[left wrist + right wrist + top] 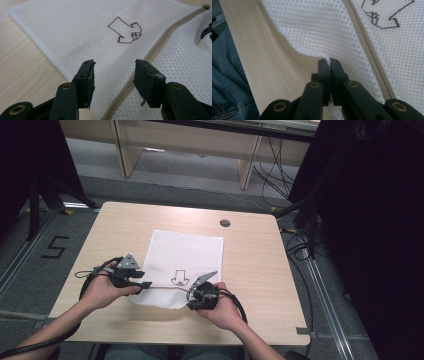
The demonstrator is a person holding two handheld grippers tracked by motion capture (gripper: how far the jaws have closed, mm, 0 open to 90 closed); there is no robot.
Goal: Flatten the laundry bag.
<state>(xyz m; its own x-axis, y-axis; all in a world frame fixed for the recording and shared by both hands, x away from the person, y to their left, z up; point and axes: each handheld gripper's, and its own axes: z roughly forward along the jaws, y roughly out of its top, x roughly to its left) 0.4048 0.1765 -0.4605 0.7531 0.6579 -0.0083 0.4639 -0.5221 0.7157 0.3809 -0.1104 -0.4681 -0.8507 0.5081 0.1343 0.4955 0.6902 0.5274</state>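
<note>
High view: a white mesh bag [184,265] lies flat on the tabletop [255,270], its beige zipper [167,288] running left to right along the near edge, between the two hands. That left-to-right line is what the coming move turns on, since each tool sits at one end of it.

At the left, the left gripper [144,284] hovers at the bag's near left corner, pointing right along the zipper. In the left gripper view its jaws stand open and empty, the mesh bag [100,37] spread under and beyond them, and the zipper [160,42] passes from between the jaws diagonally away to the far right, where its pull is hard to make out. An arrow drawing [125,32] lies just left of that line.

At the right, the right gripper [192,296] holds the near right part of the bag. In the right gripper view its jaws are closed on a pinch of mesh, lifting a fold off the tabletop [262,62], with the zipper [372,57] just right of the grip.

The left gripper seems nearer the zipper's free run.
</note>
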